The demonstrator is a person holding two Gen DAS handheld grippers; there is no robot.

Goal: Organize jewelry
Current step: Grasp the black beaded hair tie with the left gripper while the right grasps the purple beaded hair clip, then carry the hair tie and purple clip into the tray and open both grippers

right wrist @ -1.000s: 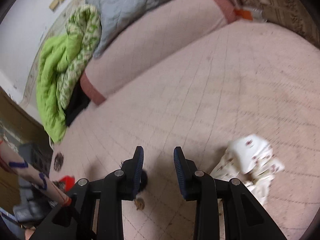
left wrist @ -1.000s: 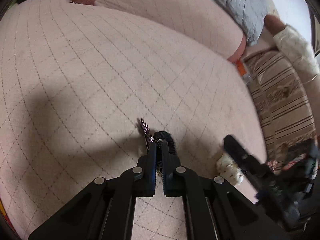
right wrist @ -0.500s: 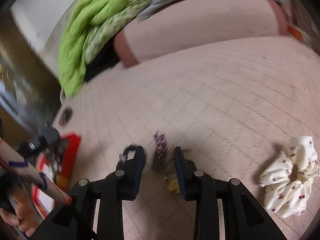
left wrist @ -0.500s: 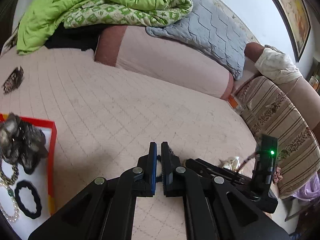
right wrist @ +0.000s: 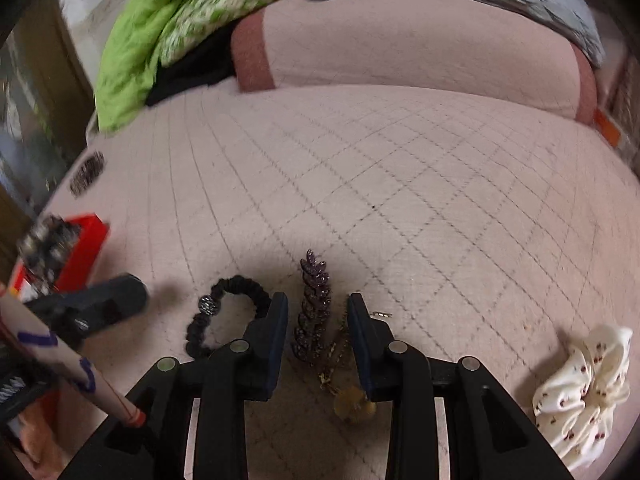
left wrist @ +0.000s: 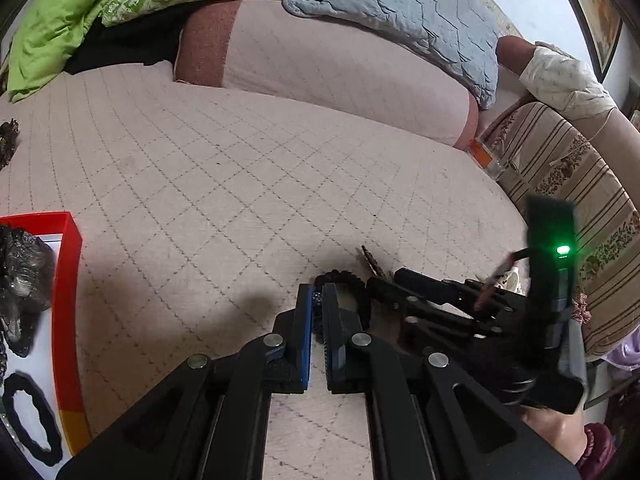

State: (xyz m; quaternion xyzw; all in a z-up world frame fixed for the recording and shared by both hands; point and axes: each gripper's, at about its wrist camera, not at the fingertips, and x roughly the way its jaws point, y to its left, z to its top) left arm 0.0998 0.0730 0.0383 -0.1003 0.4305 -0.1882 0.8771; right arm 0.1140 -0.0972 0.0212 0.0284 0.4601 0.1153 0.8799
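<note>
Left tool (left wrist: 316, 312): pressed together; the dark band looks pinched at its tips, though from the right wrist view the band lies flat on the bed and the tool tip stands apart from it at 9 o'clock, so the hold is uncertain.
Black beaded hair tie (right wrist: 224, 312): a looped band with a sparkly bead, on the bed just at 10 o'clock of the right tool.
Right tool (right wrist: 318, 332): part-spread, holding nothing; its fingers stand either side of the clip without pressing on it.
Purple leaf hair clip (right wrist: 314, 312): lies lengthwise between the right tool's fingers, tip toward 12 o'clock.
Gold chain (right wrist: 340, 376): thin, with a yellowish pendant, touching the clip's lower end, toward 5 o'clock.
White cherry scrunchie (right wrist: 580, 384): well apart at 3 to 4 o'clock.
Red tray (left wrist: 70, 280): at 9 o'clock in the left wrist view, already holding a dark scrunchie, a black ring tie and beads.
Bed (left wrist: 240, 160): pink quilted cover carrying everything.
Step in hand: gathering loose pieces; the right tool is lined up on the clip.
Next move: probably lower and close on the clip alone, keeping the chain out.
Hard to make out: the tray is cut off by the frame; the right view is blurred; the clip is half hidden in the left view.
</note>
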